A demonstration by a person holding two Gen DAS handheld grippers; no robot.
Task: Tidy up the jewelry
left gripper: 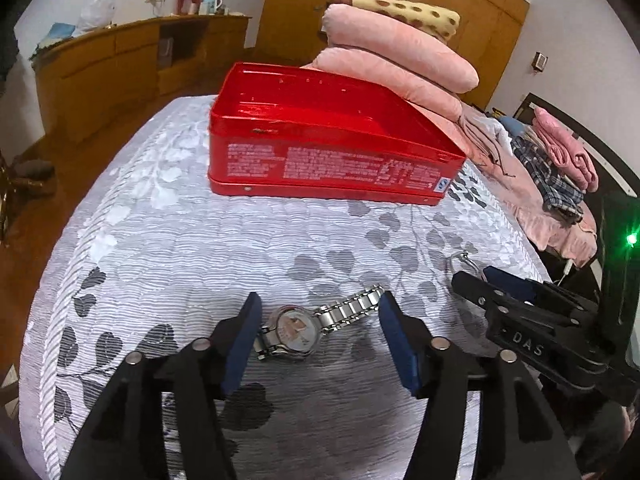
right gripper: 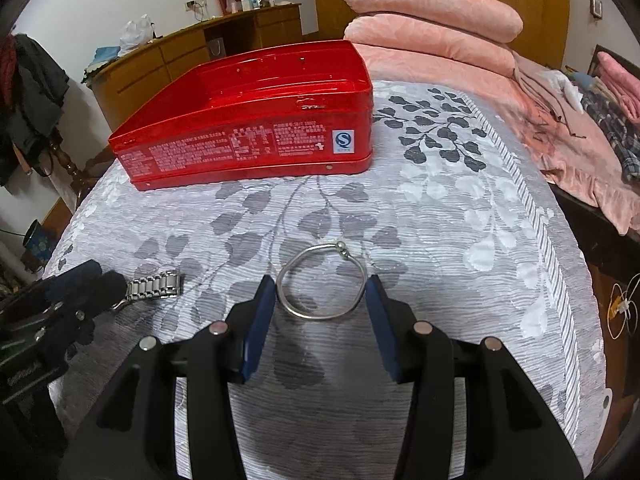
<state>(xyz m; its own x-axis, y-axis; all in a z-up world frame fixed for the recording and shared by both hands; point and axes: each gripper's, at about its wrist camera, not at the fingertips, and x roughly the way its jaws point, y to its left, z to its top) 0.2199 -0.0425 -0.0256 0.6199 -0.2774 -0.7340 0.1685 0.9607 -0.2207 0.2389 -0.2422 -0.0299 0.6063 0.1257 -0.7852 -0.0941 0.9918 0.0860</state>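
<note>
A silver wristwatch (left gripper: 298, 326) with a metal link band lies on the leaf-patterned bedspread, between the open fingers of my left gripper (left gripper: 318, 308). Its band also shows in the right wrist view (right gripper: 154, 286). A thin silver bangle (right gripper: 320, 280) lies between the open fingers of my right gripper (right gripper: 320, 292); part of it shows in the left wrist view (left gripper: 464, 260). An open red tin box (left gripper: 320, 140) stands further back on the bed, also in the right wrist view (right gripper: 256, 120). Both grippers are low over the bedspread and hold nothing.
Stacked pink pillows (right gripper: 432, 20) lie behind the tin. Folded clothes and a pink quilt (left gripper: 560, 160) lie to the right. A wooden cabinet (left gripper: 120, 64) stands along the far wall. The bed edge drops off at left (left gripper: 44, 280).
</note>
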